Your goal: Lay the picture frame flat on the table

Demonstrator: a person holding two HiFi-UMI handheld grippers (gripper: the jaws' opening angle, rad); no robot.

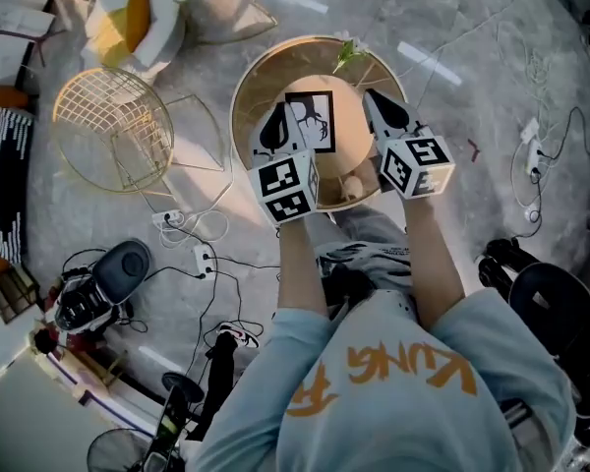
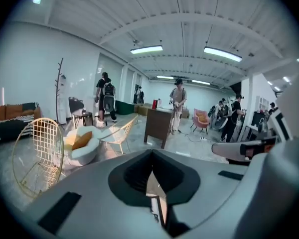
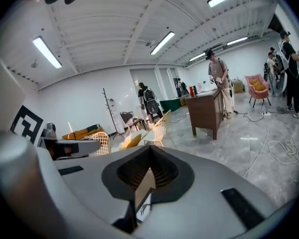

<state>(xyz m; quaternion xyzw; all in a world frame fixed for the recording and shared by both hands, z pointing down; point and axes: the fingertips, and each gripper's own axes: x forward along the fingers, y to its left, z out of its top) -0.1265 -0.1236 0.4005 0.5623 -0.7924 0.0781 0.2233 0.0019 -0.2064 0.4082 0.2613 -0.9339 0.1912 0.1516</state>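
The picture frame (image 1: 315, 116) sits near the middle of the round worktop (image 1: 352, 136) with its face turned up to the head view. It looks flat or very nearly so, though I cannot tell whether every edge is fully down. By that reading the laying is done or almost done, and what is left is to confirm it rests and draw clear.

The left hand-held gripper (image 1: 273, 121) has its jaws pressed together on nothing, with the tips at the frame's 9 o'clock edge; contact is unclear. The right hand-held gripper (image 1: 374, 101) is likewise closed and empty, standing apart at 3 o'clock.

Bare wood rings the frame, but the raised gold rim (image 1: 241, 87) bounds any slide. A small pale round thing (image 1: 352, 186) lies at 5 o'clock and a green sprig (image 1: 348, 55) at 1 o'clock — the freest way out is up and back toward 6 o'clock.
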